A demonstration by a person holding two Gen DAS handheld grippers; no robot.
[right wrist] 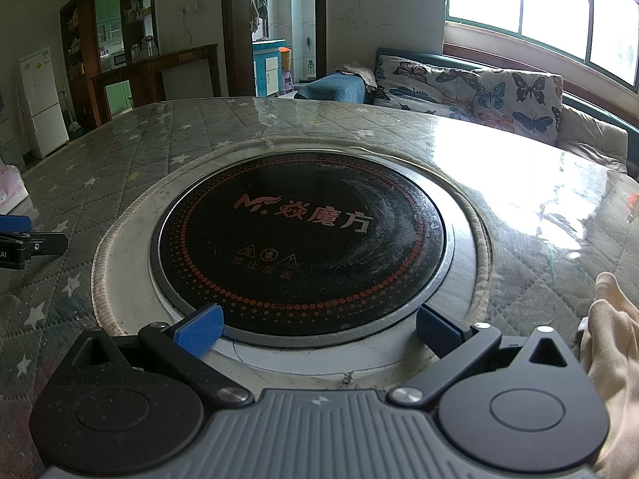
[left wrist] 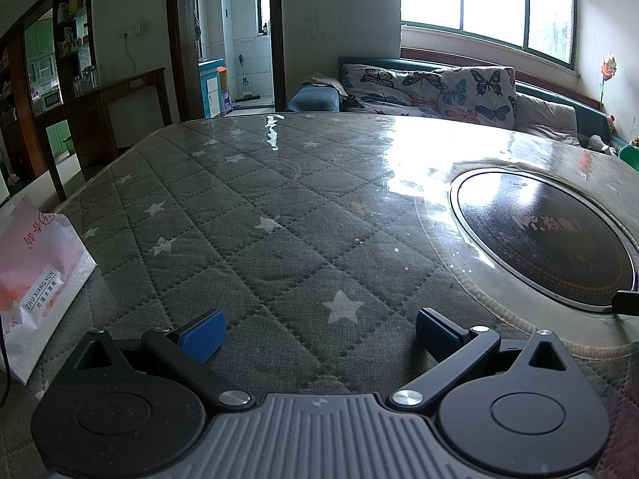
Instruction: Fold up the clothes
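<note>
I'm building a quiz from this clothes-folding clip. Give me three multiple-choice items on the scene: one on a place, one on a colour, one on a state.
1. Where does the cream garment lie in the right wrist view?
A. at the right edge, beside the right gripper
B. on the round black cooktop
C. on the sofa

2. What colour are the gripper pads?
A. red
B. blue
C. green

3. How does the left gripper stand?
A. shut on cloth
B. shut on nothing
C. open, holding nothing

Answers:
1 A: the cloth shows at the frame's right edge, next to the right gripper, off the cooktop.
2 B: both wrist views show blue pads.
3 C: its fingers are spread wide, with only the star-patterned table cover between them.
</note>
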